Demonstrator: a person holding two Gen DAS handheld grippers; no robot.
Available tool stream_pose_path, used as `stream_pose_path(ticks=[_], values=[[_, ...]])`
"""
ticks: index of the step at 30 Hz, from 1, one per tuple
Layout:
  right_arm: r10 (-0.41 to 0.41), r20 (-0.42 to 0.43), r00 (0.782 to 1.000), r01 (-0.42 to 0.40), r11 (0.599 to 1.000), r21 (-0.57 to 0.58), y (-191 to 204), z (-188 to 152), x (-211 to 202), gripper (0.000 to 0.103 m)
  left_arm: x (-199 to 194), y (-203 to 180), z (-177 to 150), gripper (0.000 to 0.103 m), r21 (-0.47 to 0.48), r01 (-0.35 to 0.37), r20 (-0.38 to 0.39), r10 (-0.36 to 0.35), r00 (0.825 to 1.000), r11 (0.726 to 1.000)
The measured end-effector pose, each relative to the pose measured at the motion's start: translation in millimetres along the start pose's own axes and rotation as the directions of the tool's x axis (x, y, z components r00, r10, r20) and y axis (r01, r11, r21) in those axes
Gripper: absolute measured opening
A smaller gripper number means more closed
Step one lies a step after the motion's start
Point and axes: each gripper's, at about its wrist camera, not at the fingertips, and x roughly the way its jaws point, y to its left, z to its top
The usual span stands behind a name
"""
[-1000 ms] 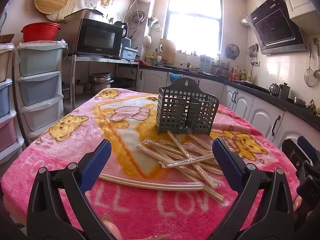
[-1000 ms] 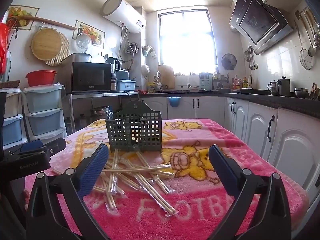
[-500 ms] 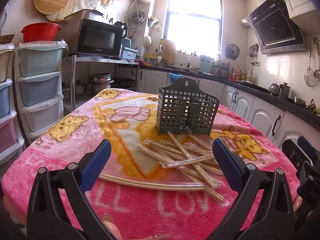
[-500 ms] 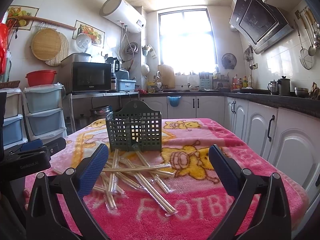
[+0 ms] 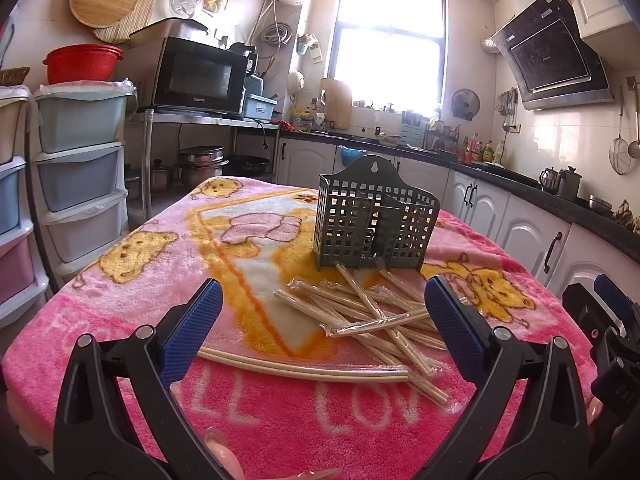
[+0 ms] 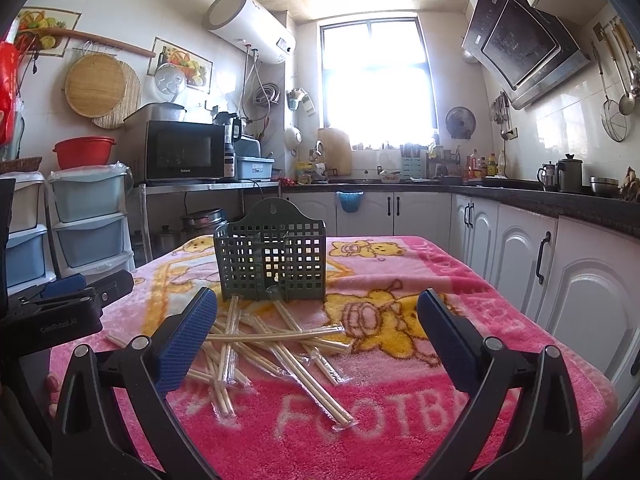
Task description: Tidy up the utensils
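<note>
While both tools gape empty, left tool, right tool, wrapped chopsticks (count unclear), holder interior obscured.

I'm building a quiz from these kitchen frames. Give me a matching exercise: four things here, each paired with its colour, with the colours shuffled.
Things:
1. utensil holder
2. blanket
3. wrapped chopsticks
4. basin on the drawer unit

Colours:
A. red
B. pale wood
C. dark green
D. pink

Pairs: 1-C, 2-D, 3-B, 4-A
</note>
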Motion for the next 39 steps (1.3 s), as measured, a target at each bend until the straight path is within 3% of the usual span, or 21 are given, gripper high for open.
stream_pose_path(ticks=[16,32,39], values=[[0.004,-0.011,1.0,-0.004,1.0,-0.004,2.7,-1.7,2.8,0.097,0.1,2.0,0.2,0.093,-0.007,0.0,0.004,0.0,1.0,1.0],[0.095,-0.111,0.989,-0.105,0.99,-0.093,15.7,8.7,36.7,0.097,17.5,43.1,19.1,0.093,-0.098,-0.045,-0.04,0.041,0.998,0.994],[0.125,-0.167,0.978,-0.14,0.986,-0.085,11.7,22.0,60.2,0.097,28.9,60.6,34.6,0.093,-0.13,-0.012,-0.055,0.004,0.998,0.991]])
